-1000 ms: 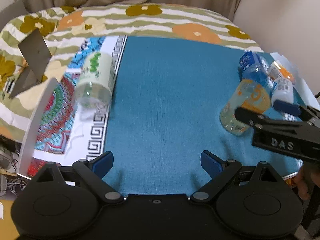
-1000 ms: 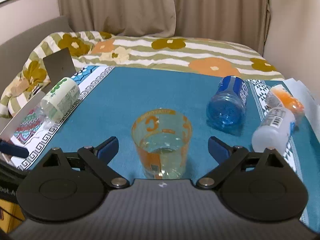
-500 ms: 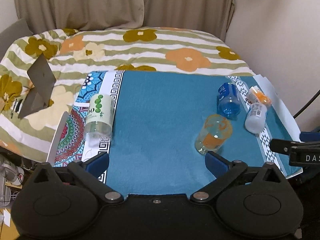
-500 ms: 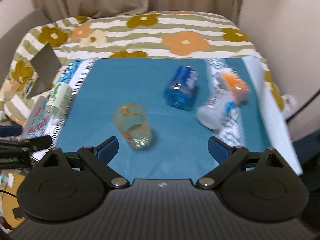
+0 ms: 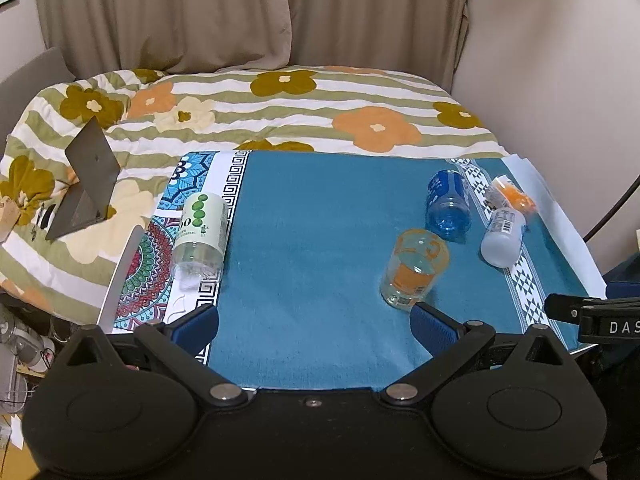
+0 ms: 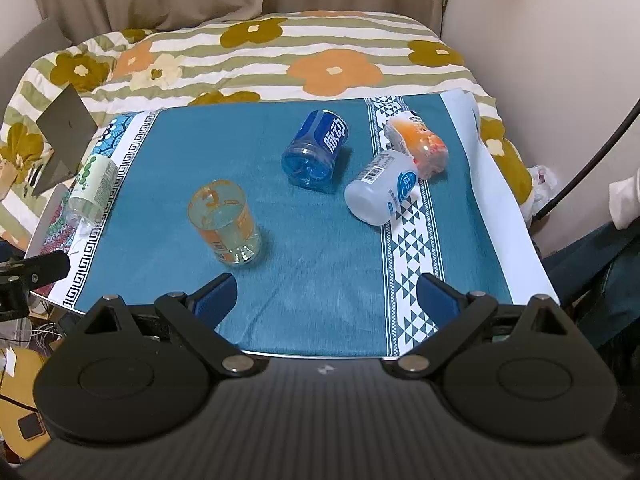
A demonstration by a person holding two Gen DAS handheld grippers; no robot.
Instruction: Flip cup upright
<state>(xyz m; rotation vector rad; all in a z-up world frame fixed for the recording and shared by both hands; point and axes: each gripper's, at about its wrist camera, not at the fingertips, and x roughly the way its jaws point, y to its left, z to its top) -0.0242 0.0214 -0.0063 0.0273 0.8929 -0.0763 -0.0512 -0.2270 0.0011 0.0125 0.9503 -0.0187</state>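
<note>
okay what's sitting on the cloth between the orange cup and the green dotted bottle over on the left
Nothing. Between the orange cup and the green-dotted bottle there is only bare teal cloth. The left wrist view shows that stretch most plainly.

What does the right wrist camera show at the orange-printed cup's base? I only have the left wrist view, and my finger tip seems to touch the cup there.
Observer: The orange-printed cup stands upright on the teal cloth, mouth up. Its whole base shows, with no finger against it.
Operator: Is the right gripper holding anything?
Observer: No. The right gripper is open, with only cloth between its fingers.
Operator: Can you read the blue bottle's label?
Observer: Yes. The blue bottle lies on its side, and its label shows large white Chinese characters.
</note>
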